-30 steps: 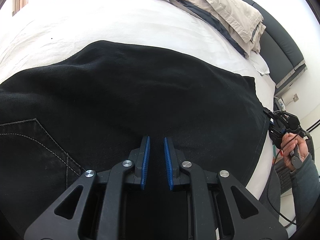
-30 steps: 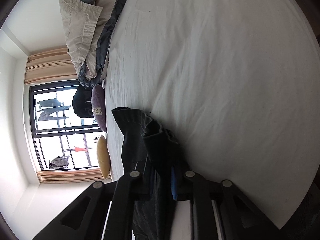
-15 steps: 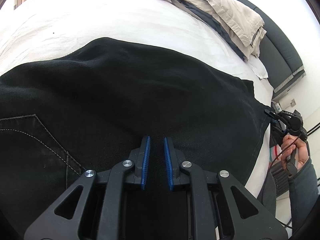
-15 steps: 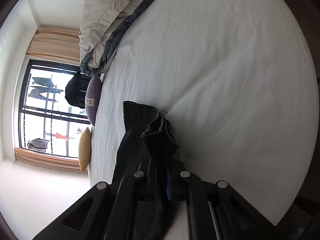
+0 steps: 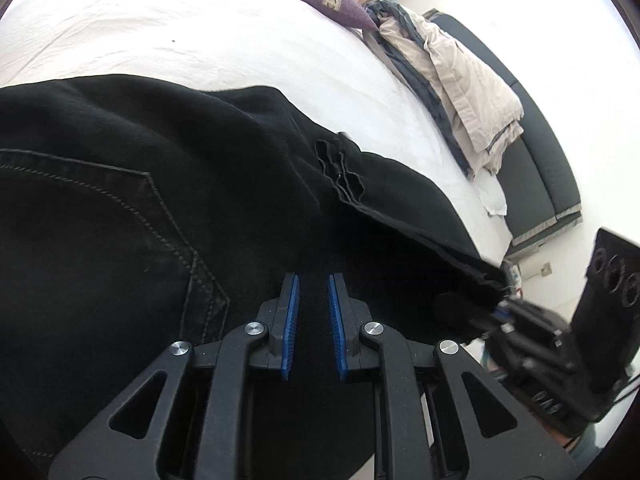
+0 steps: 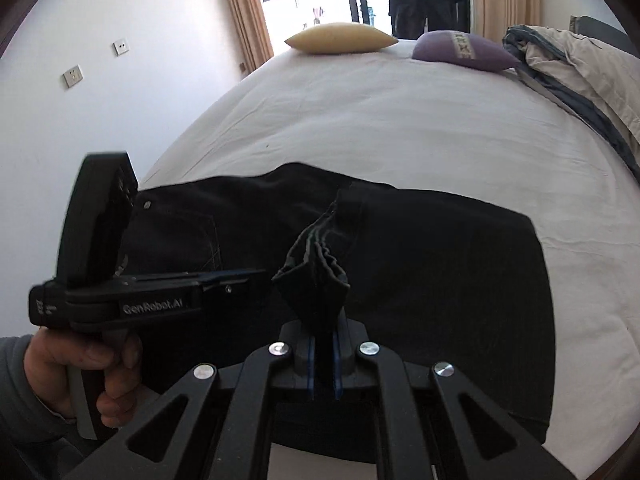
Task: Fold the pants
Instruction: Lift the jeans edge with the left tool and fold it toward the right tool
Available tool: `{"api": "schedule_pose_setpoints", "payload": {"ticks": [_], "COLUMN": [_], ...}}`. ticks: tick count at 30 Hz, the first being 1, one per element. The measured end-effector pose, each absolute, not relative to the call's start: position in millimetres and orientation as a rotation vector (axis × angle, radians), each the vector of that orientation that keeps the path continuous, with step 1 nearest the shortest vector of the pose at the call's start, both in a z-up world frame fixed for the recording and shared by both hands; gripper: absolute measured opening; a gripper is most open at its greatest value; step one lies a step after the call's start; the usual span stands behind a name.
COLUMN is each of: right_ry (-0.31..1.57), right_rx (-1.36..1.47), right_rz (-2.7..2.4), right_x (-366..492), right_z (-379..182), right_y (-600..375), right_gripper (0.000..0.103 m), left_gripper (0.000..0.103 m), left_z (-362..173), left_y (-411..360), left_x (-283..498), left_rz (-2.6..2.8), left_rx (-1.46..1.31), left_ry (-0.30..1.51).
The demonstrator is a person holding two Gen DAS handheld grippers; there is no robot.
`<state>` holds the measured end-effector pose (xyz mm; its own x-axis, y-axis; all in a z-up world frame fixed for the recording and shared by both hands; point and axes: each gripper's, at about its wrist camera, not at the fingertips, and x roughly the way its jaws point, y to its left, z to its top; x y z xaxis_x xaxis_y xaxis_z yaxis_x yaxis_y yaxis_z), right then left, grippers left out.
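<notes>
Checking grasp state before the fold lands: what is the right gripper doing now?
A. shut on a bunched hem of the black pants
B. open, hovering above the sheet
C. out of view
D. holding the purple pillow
A: in the right wrist view the right gripper has its blue pads pinched on a bunched hem of the black pants.

The left gripper [image 5: 313, 280] hovers low with its blue-padded jaws slightly parted, nothing between them. The right gripper [image 6: 324, 344] is clamped tight on a bunched fold. A bare hand [image 6: 86, 372] squeezes the left gripper's handle.
</notes>
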<state>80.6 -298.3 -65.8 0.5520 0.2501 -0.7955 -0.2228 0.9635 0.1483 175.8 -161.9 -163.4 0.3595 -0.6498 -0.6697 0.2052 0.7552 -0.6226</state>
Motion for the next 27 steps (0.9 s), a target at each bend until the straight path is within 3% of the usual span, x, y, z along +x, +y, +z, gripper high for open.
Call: {"api": "schedule_pose_setpoints", "payload": {"ticks": [15,27], "right_ry": [0.865,0.858], "right_rx": [-0.341,-0.417], "right_rz": [0.277,0.311], "right_x": [39,31], "right_z": [-82,-87], "right_y": [-222,-196], "right_gripper": [0.008,0.009], "left_gripper": [0.015,0.015], "left_z": [-184,-166], "left_y": [-122,-88], "left_x": [198,197], "left_rz": [-0.618,-0.569], "left_rx": [-0.892,-0.896], "left_ry": [1.184,1.163]}}
